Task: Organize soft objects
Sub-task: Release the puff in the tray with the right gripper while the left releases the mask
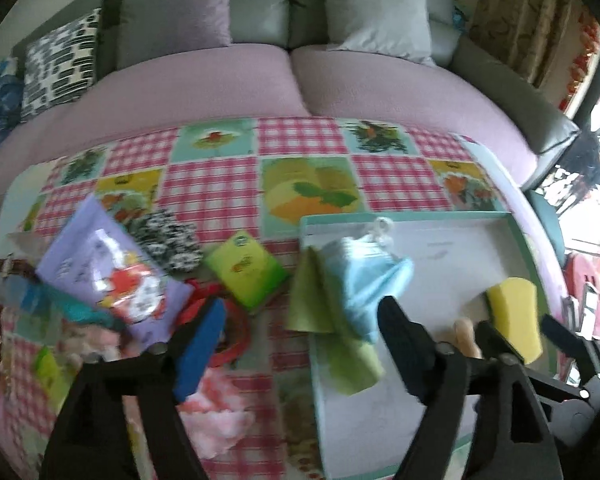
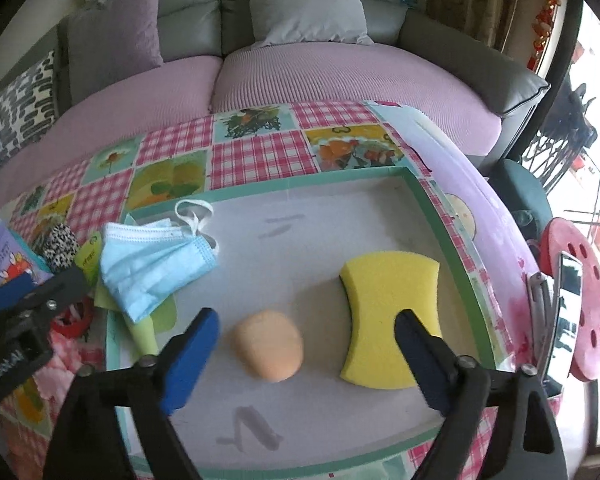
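Both tongs stand open and empty above a shallow white tray with a teal rim (image 2: 432,200). Between the right tongs (image 2: 306,350) lies a peach oval sponge (image 2: 269,350), with a yellow foam sponge (image 2: 388,312) at their right finger. Ahead of the left tongs (image 1: 300,344), a blue pleated face mask (image 1: 360,276) drapes over a green cloth (image 1: 312,300) hanging across the tray's rim; it may well slide out onto the table.

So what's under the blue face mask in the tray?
A green cloth lies under the blue face mask, draped over the tray's left rim. Only its lower end and a left corner show; the mask covers the rest.
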{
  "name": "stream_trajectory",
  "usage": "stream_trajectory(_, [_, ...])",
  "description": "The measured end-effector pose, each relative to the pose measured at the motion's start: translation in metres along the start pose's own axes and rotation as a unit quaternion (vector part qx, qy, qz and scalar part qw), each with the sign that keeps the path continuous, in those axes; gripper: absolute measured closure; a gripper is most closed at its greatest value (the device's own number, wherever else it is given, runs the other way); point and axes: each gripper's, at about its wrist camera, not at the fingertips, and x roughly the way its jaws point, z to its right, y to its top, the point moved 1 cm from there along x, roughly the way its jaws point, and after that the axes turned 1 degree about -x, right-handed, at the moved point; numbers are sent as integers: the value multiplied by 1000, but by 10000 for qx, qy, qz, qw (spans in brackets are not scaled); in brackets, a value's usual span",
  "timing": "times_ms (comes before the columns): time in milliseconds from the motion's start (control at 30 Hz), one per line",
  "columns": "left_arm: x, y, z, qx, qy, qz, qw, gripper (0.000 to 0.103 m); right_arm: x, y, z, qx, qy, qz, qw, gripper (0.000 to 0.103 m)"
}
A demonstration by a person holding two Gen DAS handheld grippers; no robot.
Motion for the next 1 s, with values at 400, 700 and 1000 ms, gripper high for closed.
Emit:
stream_trajectory(400, [-19, -11, -30, -152, 320, 227, 9991, 17, -13, -4, -2, -67, -89, 54, 9999, 1])
stream_trajectory(700, [-52, -24, -69, -321, 525, 515, 9968, 17, -32, -15, -21, -298, 86, 51, 9995, 1])
stream_trajectory(1000, [-76, -39, -150, -976, 1156, 635, 9864, 17, -37, -26, -57, -482, 679, -3, 9965, 1])
